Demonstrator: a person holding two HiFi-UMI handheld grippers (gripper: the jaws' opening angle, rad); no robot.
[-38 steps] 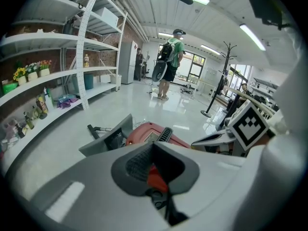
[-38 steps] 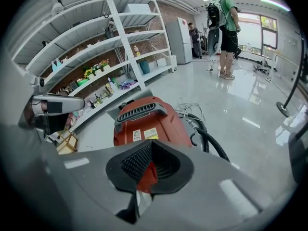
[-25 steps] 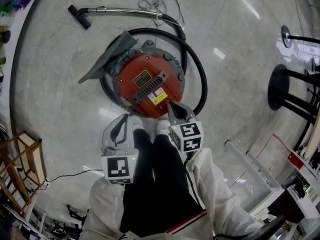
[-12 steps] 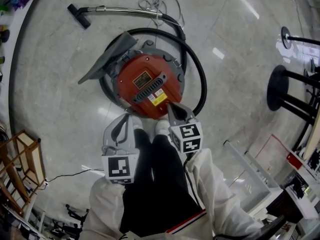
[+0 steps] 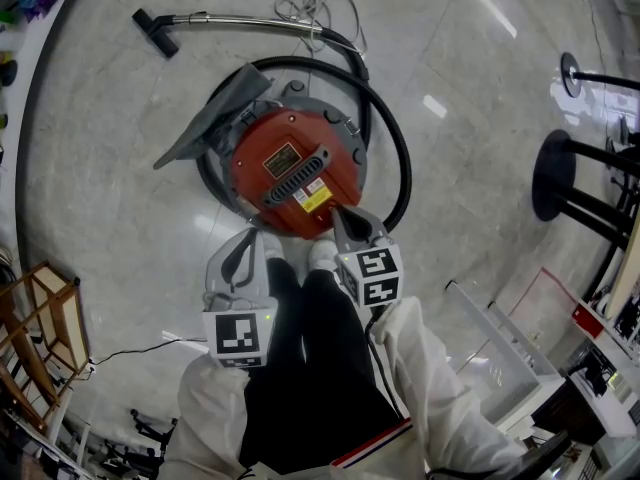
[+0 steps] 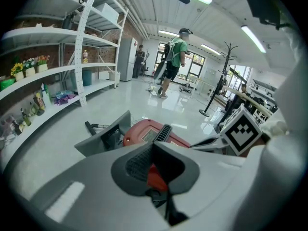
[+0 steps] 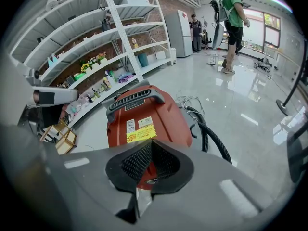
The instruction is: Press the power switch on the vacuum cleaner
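**mopbucket_77:** Where's the vacuum cleaner (image 5: 290,173) in this one?

**dustyknees:** It's on the pale polished floor (image 5: 120,168), right in front of the person's white shoes (image 5: 325,255). Its red lid (image 5: 340,158) faces up. The black hose (image 5: 398,158) loops round the far side to a metal wand (image 5: 250,20) lying flat beyond it.

**mopbucket_77:** And the claws?

**dustyknees:** The right gripper (image 5: 342,213) is pinched together with nothing in it, its tip at the near rim of the lid by the yellow sticker (image 5: 313,199). I honestly can't tell if it's touching. The left gripper (image 5: 248,236) is squeezed together too, also empty, and sits just beside the lid's near-left edge, over the floor.

**mopbucket_77:** Anything behind?

**dustyknees:** White shelves (image 6: 62,32) along the wall, and someone in a green shirt (image 6: 175,52) well away down the room.
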